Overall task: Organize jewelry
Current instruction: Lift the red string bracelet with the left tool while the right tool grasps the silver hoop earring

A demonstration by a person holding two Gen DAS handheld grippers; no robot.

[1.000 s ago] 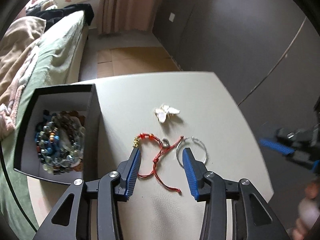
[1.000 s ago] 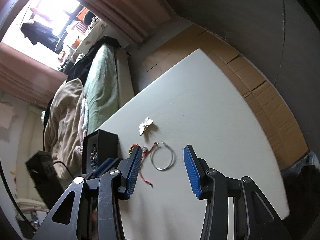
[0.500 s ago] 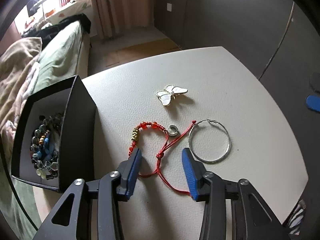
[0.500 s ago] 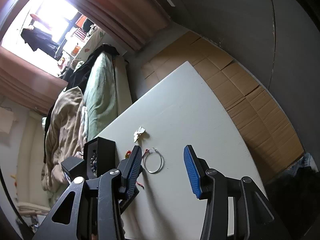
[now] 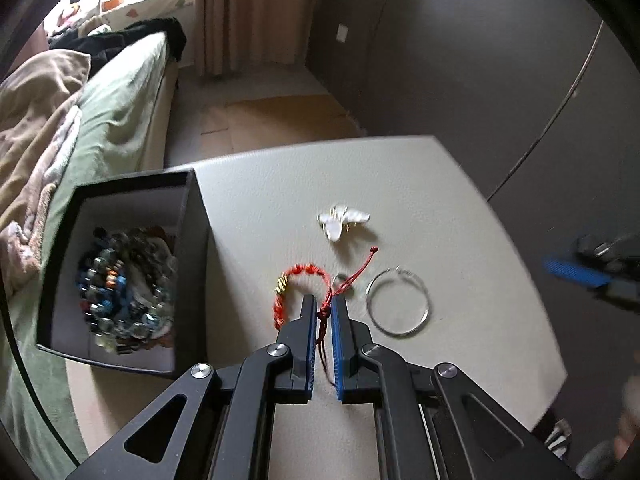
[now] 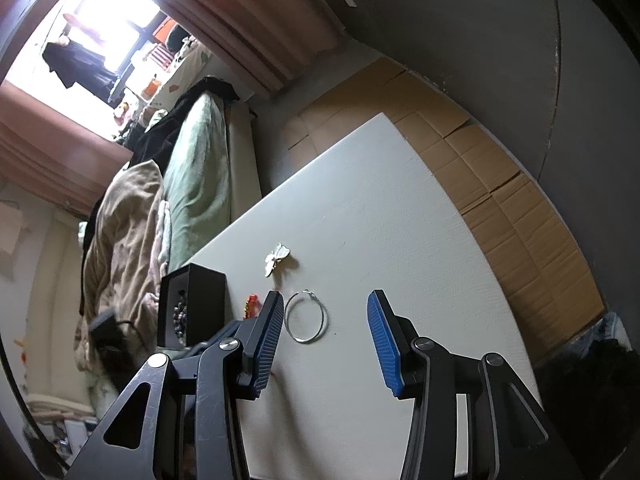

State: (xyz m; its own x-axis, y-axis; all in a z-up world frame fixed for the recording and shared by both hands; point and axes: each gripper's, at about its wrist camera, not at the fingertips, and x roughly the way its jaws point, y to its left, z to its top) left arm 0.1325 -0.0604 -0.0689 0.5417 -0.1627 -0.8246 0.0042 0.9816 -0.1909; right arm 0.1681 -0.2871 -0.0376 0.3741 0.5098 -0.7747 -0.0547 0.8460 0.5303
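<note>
My left gripper [image 5: 322, 306] is shut on the cord of a red beaded bracelet [image 5: 298, 280] that lies on the white table [image 5: 420, 184]. A small silver ring [image 5: 340, 279] sits by the cord. A silver hoop [image 5: 397, 306] lies just right of it and a white butterfly brooch [image 5: 341, 221] lies beyond. A black box [image 5: 188, 216] holding beaded bracelets stands at the left. My right gripper [image 6: 322, 314] is open and empty, above the table near the hoop [image 6: 307, 316]; the brooch [image 6: 276, 258] and the box [image 6: 192, 304] show there too.
A bed with green and beige bedding [image 5: 100, 120] runs along the table's left side. Cardboard sheets [image 6: 500, 184] cover the floor beyond the table's far and right edges. A dark wall [image 5: 480, 60] stands behind.
My left gripper has closed on the red bracelet's cord, having been open around it before. My right gripper has come back closer to the table.
</note>
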